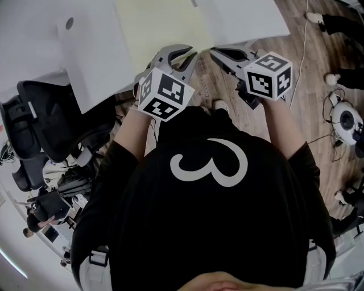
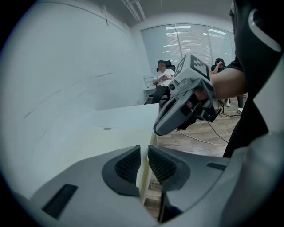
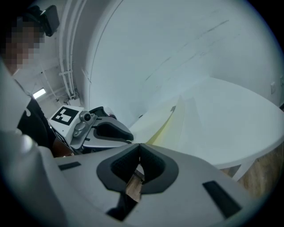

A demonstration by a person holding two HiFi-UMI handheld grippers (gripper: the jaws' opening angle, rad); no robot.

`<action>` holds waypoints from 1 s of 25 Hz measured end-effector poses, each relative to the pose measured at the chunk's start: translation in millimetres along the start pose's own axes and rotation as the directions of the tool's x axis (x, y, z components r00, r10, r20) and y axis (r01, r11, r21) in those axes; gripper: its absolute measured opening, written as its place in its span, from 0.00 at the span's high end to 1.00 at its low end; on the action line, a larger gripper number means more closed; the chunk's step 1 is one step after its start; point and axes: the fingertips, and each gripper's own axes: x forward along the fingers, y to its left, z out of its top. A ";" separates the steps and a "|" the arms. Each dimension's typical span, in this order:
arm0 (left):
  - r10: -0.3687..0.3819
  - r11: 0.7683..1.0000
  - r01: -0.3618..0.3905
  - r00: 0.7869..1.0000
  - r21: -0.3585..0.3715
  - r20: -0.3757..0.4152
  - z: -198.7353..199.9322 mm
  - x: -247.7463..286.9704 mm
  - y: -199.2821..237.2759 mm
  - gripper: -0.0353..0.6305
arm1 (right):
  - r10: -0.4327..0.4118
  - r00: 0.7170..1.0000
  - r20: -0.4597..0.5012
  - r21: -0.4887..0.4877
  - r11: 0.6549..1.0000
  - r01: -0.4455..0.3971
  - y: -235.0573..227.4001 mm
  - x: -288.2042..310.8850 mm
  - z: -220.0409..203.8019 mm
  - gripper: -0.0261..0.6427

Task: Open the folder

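A pale yellow folder [image 1: 162,25] lies flat on the white table [image 1: 250,17], and its near corner reaches the table's front edge. My left gripper [image 1: 192,54] is at that corner. In the left gripper view its jaws [image 2: 144,150] stand nearly together, with the folder's thin edge [image 2: 148,139] pinched between the ribbed pads. My right gripper [image 1: 214,52] hangs just to the right, off the table's edge, and shows as a grey shell [image 2: 162,126] in the left gripper view. Its pads [image 3: 139,148] meet with nothing between them. The folder's yellow spine [image 3: 165,126] runs ahead of it.
A black office chair [image 1: 48,122] stands at the left of the table. Wooden floor [image 1: 318,74] with cables and people's shoes lies to the right. A person sits on a chair [image 2: 163,80] at the far windows. A white wall [image 2: 66,66] rises behind the table.
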 end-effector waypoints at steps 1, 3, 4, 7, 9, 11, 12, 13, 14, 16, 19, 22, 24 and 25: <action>0.000 1.000 0.000 1.000 -0.005 0.002 0.2 0.0 0.5 0.85 | -0.003 1.000 -0.007 -0.011 1.000 0.003 -0.7 1.3 -0.5 0.93; 0.001 1.000 -0.001 1.000 -0.010 0.005 1.1 -0.2 0.9 0.85 | -0.016 1.000 -0.022 -0.031 0.999 0.016 -3.4 3.6 -2.7 0.93; 0.001 1.000 -0.001 1.000 -0.010 0.004 2.0 0.0 0.9 0.85 | -0.022 0.999 -0.025 -0.037 0.999 0.021 -5.0 4.4 -3.2 0.93; 0.001 1.000 -0.001 1.000 -0.004 0.002 4.4 1.1 0.4 0.85 | -0.026 1.000 -0.012 -0.032 0.999 0.026 -8.4 5.5 -0.1 0.93; 0.000 1.000 0.000 1.000 -0.007 0.001 3.4 0.8 0.7 0.85 | -0.024 1.000 -0.007 -0.030 0.999 0.023 -8.8 8.0 1.3 0.93; -0.001 1.000 0.001 1.000 -0.015 0.000 1.9 0.4 1.1 0.85 | -0.021 1.000 -0.010 -0.034 0.999 0.020 -8.7 10.7 1.0 0.93; 0.001 1.000 -0.001 1.000 -0.016 -0.001 1.3 0.3 1.3 0.85 | -0.018 1.000 -0.012 -0.036 0.999 0.018 -8.3 11.9 0.9 0.93; 0.003 1.000 -0.003 1.000 -0.013 -0.002 0.8 0.4 1.5 0.85 | -0.015 1.000 -0.014 -0.037 0.999 0.015 -7.7 12.9 0.8 0.93; 0.007 1.000 -0.007 1.000 -0.008 -0.003 0.6 0.5 1.4 0.85 | -0.013 1.000 -0.017 -0.039 0.999 0.013 -7.3 13.9 0.5 0.93; 0.012 1.000 -0.012 1.000 -0.002 0.001 1.5 1.0 1.1 0.85 | -0.011 1.000 -0.024 -0.039 0.999 0.010 -7.2 15.1 -0.8 0.93; 0.014 1.000 -0.014 1.000 0.004 0.006 3.0 0.1 1.0 0.85 | -0.002 1.000 -0.013 -0.011 1.000 0.002 -8.2 15.7 -1.2 0.93; 0.025 0.998 -0.024 1.000 0.051 -0.016 1.8 -0.2 -0.2 0.84 | 0.001 1.000 0.000 0.004 1.000 -0.001 -9.3 15.0 -0.4 0.93; 0.037 0.996 -0.035 0.999 0.083 -0.025 1.3 0.9 -0.4 0.82 | 0.000 1.000 0.004 0.001 1.000 0.000 -9.7 15.4 0.9 0.93; 0.040 0.995 -0.037 0.999 0.094 -0.029 1.2 1.6 -0.6 0.81 | -0.001 1.000 0.006 -0.001 1.000 0.001 -9.9 15.6 1.5 0.93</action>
